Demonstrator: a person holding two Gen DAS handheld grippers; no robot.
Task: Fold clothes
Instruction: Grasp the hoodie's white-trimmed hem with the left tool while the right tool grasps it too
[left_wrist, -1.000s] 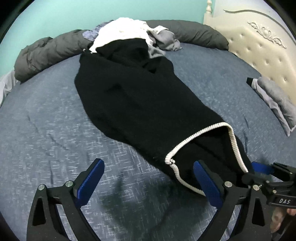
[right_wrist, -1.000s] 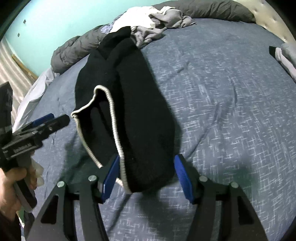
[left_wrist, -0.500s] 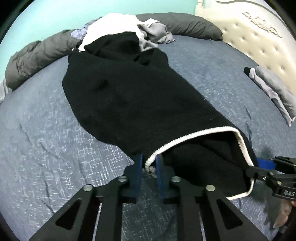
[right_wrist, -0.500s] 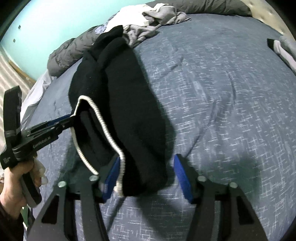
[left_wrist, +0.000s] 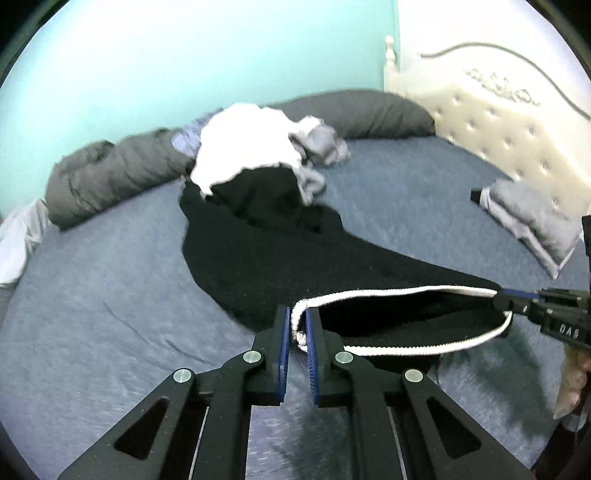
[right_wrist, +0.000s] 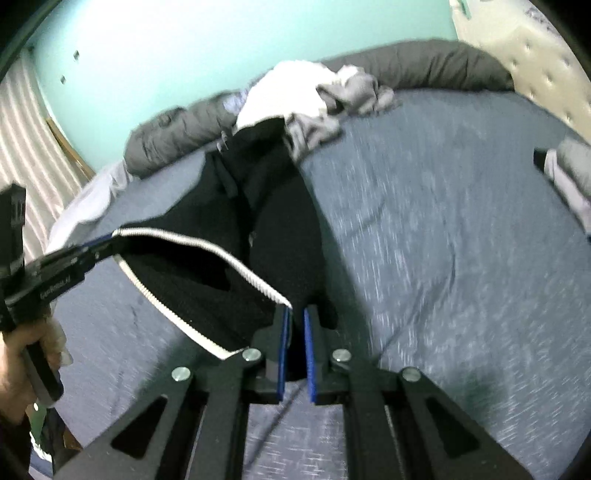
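Note:
A black garment (left_wrist: 266, 251) with a white ribbed hem (left_wrist: 388, 293) lies lengthwise on the blue bed sheet (left_wrist: 103, 295). My left gripper (left_wrist: 297, 321) pinches the hem's left corner, its jaws still closing on the trim. In the right wrist view, my right gripper (right_wrist: 294, 317) grips the hem's (right_wrist: 207, 247) other corner on the black garment (right_wrist: 280, 221), jaws also closing on the cloth. The near end hangs lifted between them, the hem opening stretched wide. Each view shows the other gripper: the right gripper (left_wrist: 517, 297) at far right, the left gripper (right_wrist: 96, 247) at left.
A pile of white and grey clothes (left_wrist: 258, 155) covers the garment's far end. A rolled grey duvet (left_wrist: 110, 177) lines the back. A folded grey garment (left_wrist: 532, 218) lies by the cream headboard (left_wrist: 509, 118). A person's hand (right_wrist: 22, 354) holds the left gripper's handle.
Both grippers went from open around the hem to shut on its corners. Both have risen, lifting the garment's near end off the bed and stretching the hem.

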